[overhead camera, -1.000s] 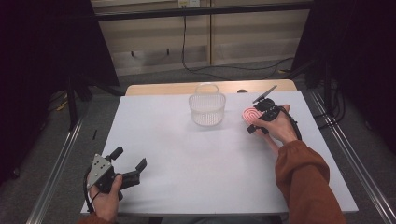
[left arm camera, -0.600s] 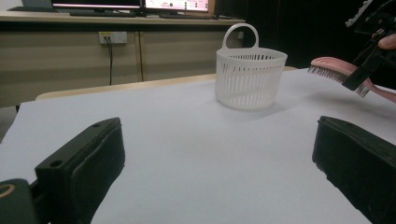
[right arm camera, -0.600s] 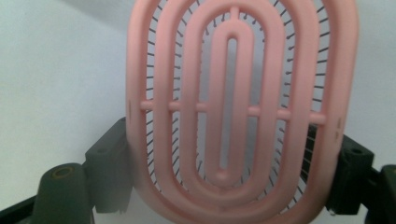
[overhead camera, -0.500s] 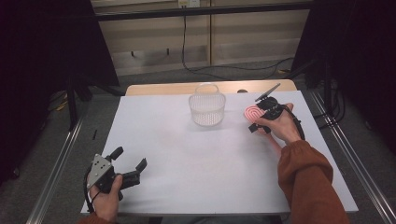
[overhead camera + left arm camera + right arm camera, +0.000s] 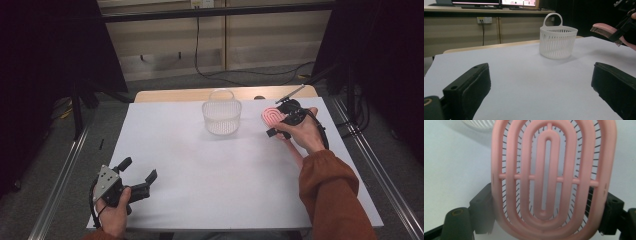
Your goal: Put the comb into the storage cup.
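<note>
- High view: the left gripper (image 5: pixel 134 176) rests at about 7 o'clock on the white surface (image 5: pixel 225 170), held in the person's left hand (image 5: pixel 114 215), its jaws spread wide with nothing between them.
- In the left gripper view the same two black jaws stand far apart over bare surface, with the white basket (image 5: pixel 557 41) ahead at about 12 o'clock.
- In the high view the basket (image 5: pixel 221 116) stands upright near the far edge of the surface, at roughly 12 o'clock, its handle loop raised.
- Just to the basket's 3 o'clock side, the pink brush (image 5: pixel 272 116) is held in the right gripper (image 5: pixel 280 121), apart from the basket.
- In the left gripper view the brush (image 5: pixel 604 29) shows off the surface, bristles facing down.
- In the right gripper view the jaws are closed against the two long sides of the brush head (image 5: pixel 551 177), gripping it across its width.
- The person's right hand (image 5: pixel 302 134) and rust-orange sleeve (image 5: pixel 332 195) reach in from 5 o'clock.
</note>
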Demonstrator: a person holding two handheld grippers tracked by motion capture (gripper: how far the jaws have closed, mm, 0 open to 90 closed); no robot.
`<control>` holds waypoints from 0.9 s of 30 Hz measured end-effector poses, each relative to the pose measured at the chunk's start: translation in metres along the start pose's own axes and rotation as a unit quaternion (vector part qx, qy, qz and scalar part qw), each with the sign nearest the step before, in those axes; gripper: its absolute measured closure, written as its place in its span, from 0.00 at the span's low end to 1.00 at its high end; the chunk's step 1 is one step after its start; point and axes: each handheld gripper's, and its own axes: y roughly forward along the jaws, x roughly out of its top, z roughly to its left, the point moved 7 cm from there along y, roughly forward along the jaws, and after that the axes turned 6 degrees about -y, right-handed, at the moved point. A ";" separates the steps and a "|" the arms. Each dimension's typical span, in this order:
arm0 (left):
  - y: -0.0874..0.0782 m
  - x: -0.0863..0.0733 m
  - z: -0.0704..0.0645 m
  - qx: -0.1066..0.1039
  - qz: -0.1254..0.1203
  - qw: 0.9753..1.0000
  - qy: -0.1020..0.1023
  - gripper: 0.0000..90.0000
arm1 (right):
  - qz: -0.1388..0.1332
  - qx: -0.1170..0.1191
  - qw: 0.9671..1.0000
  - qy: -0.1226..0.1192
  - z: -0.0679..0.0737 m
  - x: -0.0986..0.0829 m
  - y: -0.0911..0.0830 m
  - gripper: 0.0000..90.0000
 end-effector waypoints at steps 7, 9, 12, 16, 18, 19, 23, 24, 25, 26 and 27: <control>0.000 0.000 0.000 0.000 -0.001 1.000 -0.001 0.03 | -0.028 -0.007 1.000 0.003 0.002 0.004 -0.009 0.22; 0.000 0.000 -0.001 0.000 -0.002 1.000 -0.002 0.03 | -0.036 -0.011 0.999 0.003 0.003 0.006 -0.013 0.22; 0.000 0.000 -0.001 -0.001 -0.002 1.000 -0.003 0.03 | -0.043 -0.022 0.999 -0.012 0.007 0.008 -0.016 0.22; 0.000 0.000 0.000 0.001 -0.001 1.000 0.001 0.03 | -0.065 -0.022 0.998 -0.013 0.008 0.012 -0.021 0.22; -0.001 0.001 0.000 0.001 -0.003 1.000 -0.001 0.03 | -0.075 -0.021 0.997 -0.013 0.009 0.013 -0.023 0.22; -0.001 0.001 0.000 0.001 -0.003 1.000 -0.001 0.03 | -0.075 -0.021 0.997 -0.013 0.009 0.013 -0.023 0.22; -0.001 0.001 0.000 0.001 -0.003 1.000 -0.001 0.03 | -0.100 -0.024 0.995 -0.013 0.011 0.017 -0.028 0.22; -0.001 0.001 -0.001 0.001 -0.005 1.000 -0.002 0.03 | -0.106 -0.025 0.994 -0.014 0.012 0.018 -0.029 0.22; -0.001 0.001 -0.001 0.001 -0.006 1.000 -0.002 0.03 | -0.111 -0.025 0.993 -0.015 0.013 0.018 -0.030 0.22; -0.001 0.001 -0.001 0.001 -0.006 1.000 -0.003 0.03 | -0.115 -0.027 0.993 -0.015 0.014 0.019 -0.031 0.22; -0.001 0.001 -0.001 0.001 -0.006 1.000 -0.003 0.03 | -0.115 -0.027 0.993 -0.015 0.014 0.019 -0.031 0.22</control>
